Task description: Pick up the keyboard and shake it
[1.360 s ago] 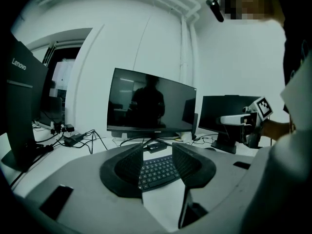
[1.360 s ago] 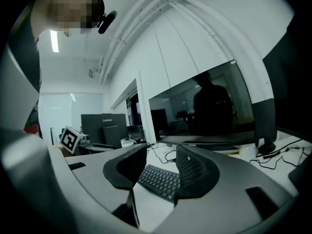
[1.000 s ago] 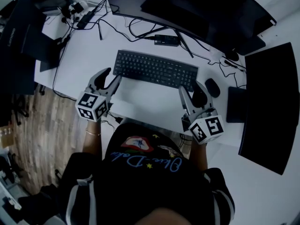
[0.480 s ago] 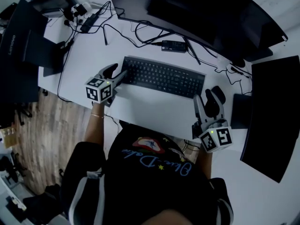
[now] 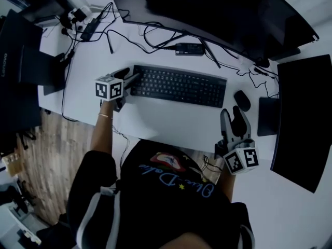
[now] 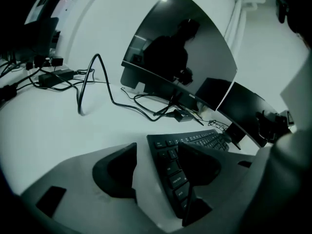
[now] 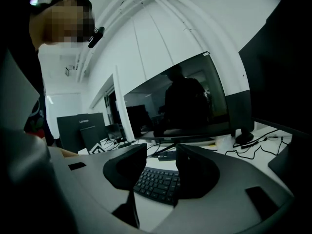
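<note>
Approach step: the left tongs, just opened wide, stand around the keyboard's 9 o'clock end; the right tongs, spread and empty, at 4 o'clock. Next, both probably must pinch it.

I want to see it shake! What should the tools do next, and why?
Probably bring the right tool to the keyboard's right end: its jaws stand open and empty near the mouse, short of the keyboard. The left tool, jaws just opened wider, has the left end between them.
</note>
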Tool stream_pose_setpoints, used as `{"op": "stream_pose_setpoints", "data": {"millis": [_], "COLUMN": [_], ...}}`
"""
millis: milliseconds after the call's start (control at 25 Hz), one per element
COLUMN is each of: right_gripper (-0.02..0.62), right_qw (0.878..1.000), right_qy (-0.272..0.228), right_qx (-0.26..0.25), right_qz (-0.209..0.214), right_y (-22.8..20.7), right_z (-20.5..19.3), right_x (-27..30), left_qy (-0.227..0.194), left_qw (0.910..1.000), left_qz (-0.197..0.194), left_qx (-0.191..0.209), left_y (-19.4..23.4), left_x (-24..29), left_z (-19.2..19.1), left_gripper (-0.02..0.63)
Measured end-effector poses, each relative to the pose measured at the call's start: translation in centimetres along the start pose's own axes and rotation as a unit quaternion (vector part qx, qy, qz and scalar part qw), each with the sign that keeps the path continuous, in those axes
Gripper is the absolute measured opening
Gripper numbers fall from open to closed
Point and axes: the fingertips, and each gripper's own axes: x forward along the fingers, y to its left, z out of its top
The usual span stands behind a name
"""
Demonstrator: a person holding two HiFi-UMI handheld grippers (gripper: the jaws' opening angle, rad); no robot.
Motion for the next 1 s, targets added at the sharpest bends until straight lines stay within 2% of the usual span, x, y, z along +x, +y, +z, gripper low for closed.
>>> {"op": "stream_pose_setpoints", "data": {"millis": [240,520,640,840,1000], "right_gripper": [0.155,0.155,0.155,0.155,0.166], "right_qw": [1.000,0.999,0.998,0.993,0.986], "right_qy": [-0.007,0.002,0.026,0.082,0.142], "right_qx": [0.003,-0.005,-0.010,0.016,0.040], "right_qz": [-0.021,-0.052,-0.061,-0.080,-0.072], "right_y": [0.0,-1.6,-3.2,-7.2,-9.3], "right_z": [0.0,-0.9,-2.2,-6.0,-10.1], "right_x": [-1.0,-2.4,-2.4,-1.4,0.6], "left_qy": [0.069,0.080,0.078,0.077,0.073], "left_qw": [0.9971,0.9959,0.9963,0.9966,0.9971], "left_qz": [-0.010,-0.031,-0.031,-0.027,-0.022], "left_qx": [0.030,0.029,0.019,0.013,0.004], "left_y": [-0.5,-1.7,-1.6,-1.6,-1.5], "left_x": [1.6,2.8,2.7,2.7,2.6], "left_z": [-1.0,-0.7,-0.7,-0.7,-0.6], "left_gripper": [0.256,0.268,0.268,0.268,0.268]}}
